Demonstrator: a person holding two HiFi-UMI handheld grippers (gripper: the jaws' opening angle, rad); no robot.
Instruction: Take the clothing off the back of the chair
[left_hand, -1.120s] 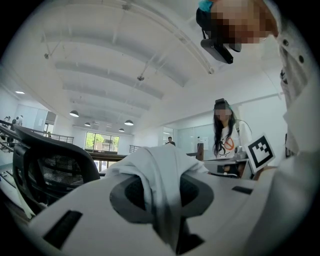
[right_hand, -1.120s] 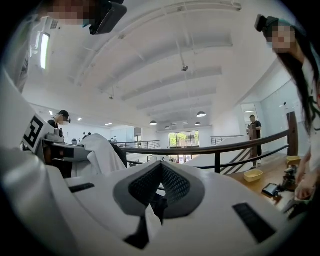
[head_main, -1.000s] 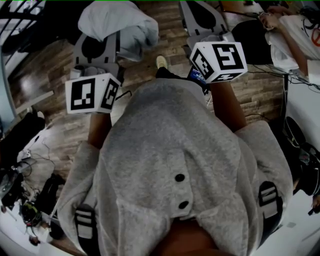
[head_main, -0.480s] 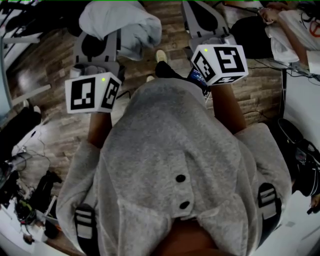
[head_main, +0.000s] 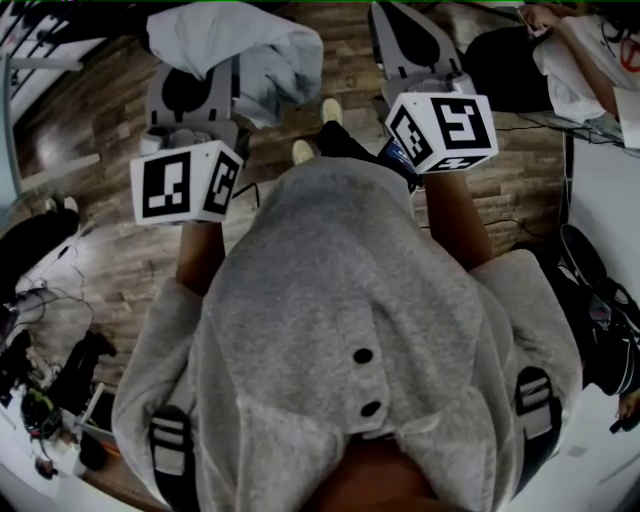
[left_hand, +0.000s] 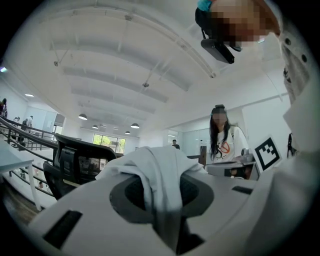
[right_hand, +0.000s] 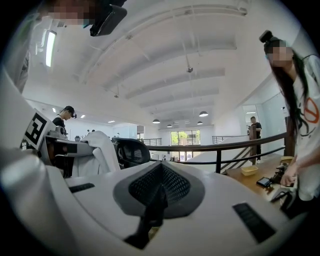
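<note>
Left gripper (head_main: 192, 90) clamped on white garment (left_hand: 160, 175), apparently off chair (left_hand: 75, 160). Right gripper (right_hand: 159, 192) closed, empty. Advice: grip firmly, carry level, hem off floor.

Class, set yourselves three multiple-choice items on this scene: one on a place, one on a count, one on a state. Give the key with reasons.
1. Where is the pale garment?
A. Between the jaws of the left tongs
B. Spread flat on the floor
C. Folded on a desk

2. How many dark buttons show on the grey top in the head view?
A. One
B. Two
C. Four

3. In what state are the right tongs?
A. Wide open
B. Closed on a cup
C. Closed with nothing between the jaws

Key:
1 A, since the left gripper view shows the cloth pinched between that pair's jaws and draped over them.
2 B, since two round buttons sit one above the other low on the top.
3 C, since the right gripper view shows the jaws meeting with nothing in them.
</note>
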